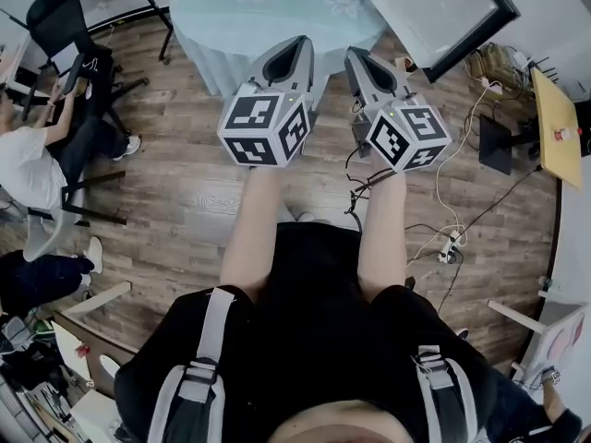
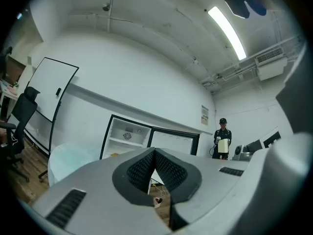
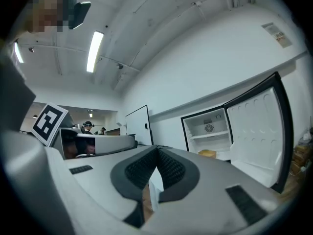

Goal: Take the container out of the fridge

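Left gripper [image 2: 154, 151] and right gripper [image 3: 157, 149] both have their jaws pressed together, empty. The container [image 3: 208, 153] sits far off in the open fridge [image 3: 195, 143]. I'd step closer, then part one gripper's jaws.

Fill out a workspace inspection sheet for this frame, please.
Surface: wood floor; round table with pale cloth ahead.
Job's things: fridge stands open; yellowish container on a shelf inside, untouched.
Clutter: loose items on the floor at left.
Tools: left tool and right tool both shut, empty, apart from the fridge.
Cables: power strip and loose cables on the floor at right.
Surroundings: seated person, office chair, whiteboard.
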